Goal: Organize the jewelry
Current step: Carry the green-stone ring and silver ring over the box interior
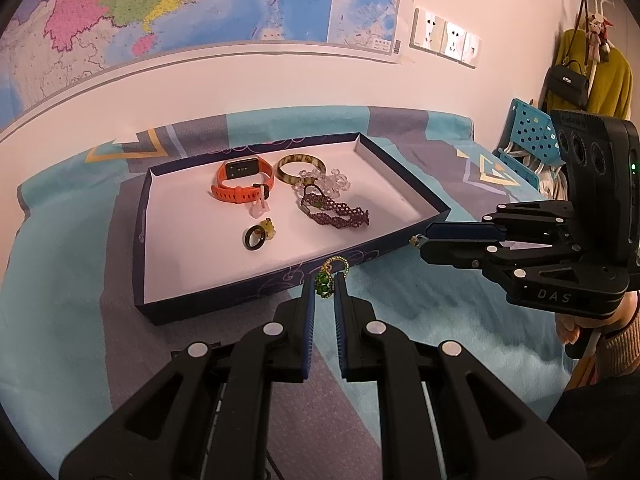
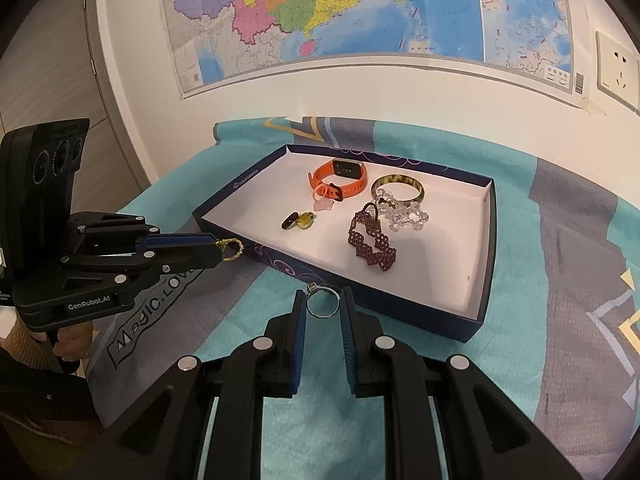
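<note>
A dark blue tray (image 1: 140,216) (image 2: 486,248) with a white floor lies on the bed. In it are an orange watch (image 1: 240,180) (image 2: 340,178), a horn bangle (image 1: 300,166) (image 2: 396,189), clear beads (image 1: 332,182) (image 2: 404,214), a purple beaded bracelet (image 1: 336,210) (image 2: 372,242) and a black ring (image 1: 255,237) (image 2: 289,221) with a yellow charm. My left gripper (image 1: 324,284) (image 2: 224,250) is shut on a green and gold ring (image 1: 326,280) (image 2: 232,249) at the tray's near edge. My right gripper (image 2: 323,304) (image 1: 420,242) is shut on a silver ring (image 2: 322,304) in front of the tray.
The bed has a teal and grey cover (image 1: 60,280) (image 2: 560,320). A wall map (image 1: 200,0) (image 2: 360,12) hangs behind. A blue perforated basket (image 1: 532,128) and hanging bags (image 1: 568,80) stand at the right.
</note>
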